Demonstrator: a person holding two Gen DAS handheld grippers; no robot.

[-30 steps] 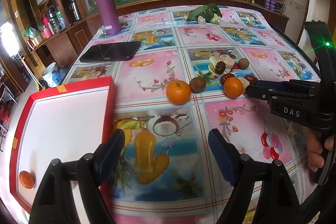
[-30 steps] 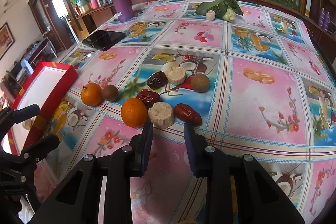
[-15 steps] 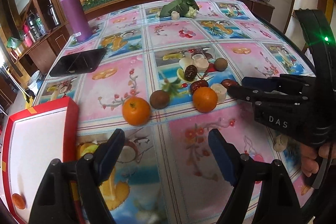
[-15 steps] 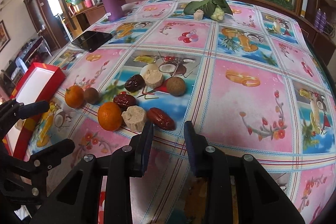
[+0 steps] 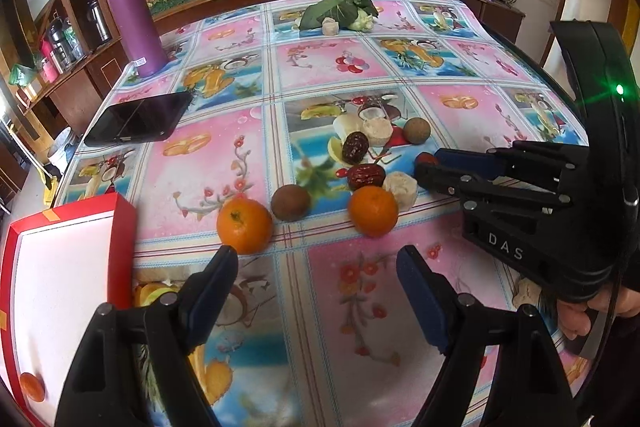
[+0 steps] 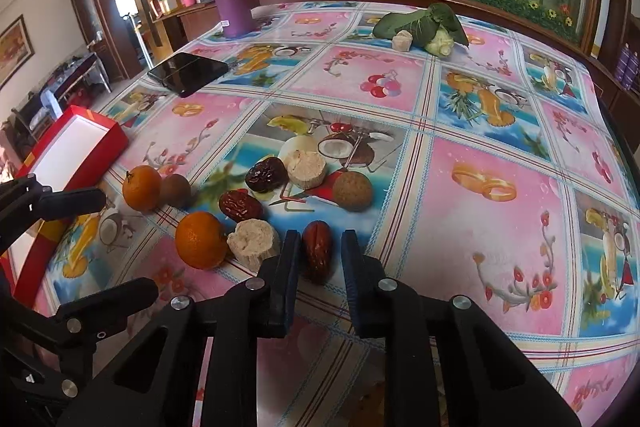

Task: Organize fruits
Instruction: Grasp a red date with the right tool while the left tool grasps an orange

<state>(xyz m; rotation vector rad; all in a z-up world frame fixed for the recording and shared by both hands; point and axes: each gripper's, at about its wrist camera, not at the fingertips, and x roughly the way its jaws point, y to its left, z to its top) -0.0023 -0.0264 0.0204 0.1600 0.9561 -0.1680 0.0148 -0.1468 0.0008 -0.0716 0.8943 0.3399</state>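
Note:
A cluster of fruit lies mid-table: two oranges [image 5: 244, 225] [image 5: 373, 210], a brown kiwi [image 5: 291, 202], red dates [image 5: 365, 175], pale cake-like pieces [image 5: 401, 184] and a brown round fruit [image 5: 416, 130]. My left gripper [image 5: 316, 265] is open and empty, just short of the oranges. My right gripper [image 6: 319, 245] is open, its fingers on either side of a red date [image 6: 317, 250] on the cloth, not closed on it. A red box [image 5: 60, 267] with a white inside stands at the left and holds one small orange [image 5: 32, 387].
A black phone [image 5: 140, 119] lies at the back left, with a purple flask [image 5: 134, 21] behind it. A leafy green vegetable [image 5: 340, 11] lies at the far edge. A wooden rail and a glass panel run along the table's far side.
Both grippers have moved forward to the fruit. The right gripper's fingers now sit on either side of the red date. The red box has slid to the left in the left wrist view.

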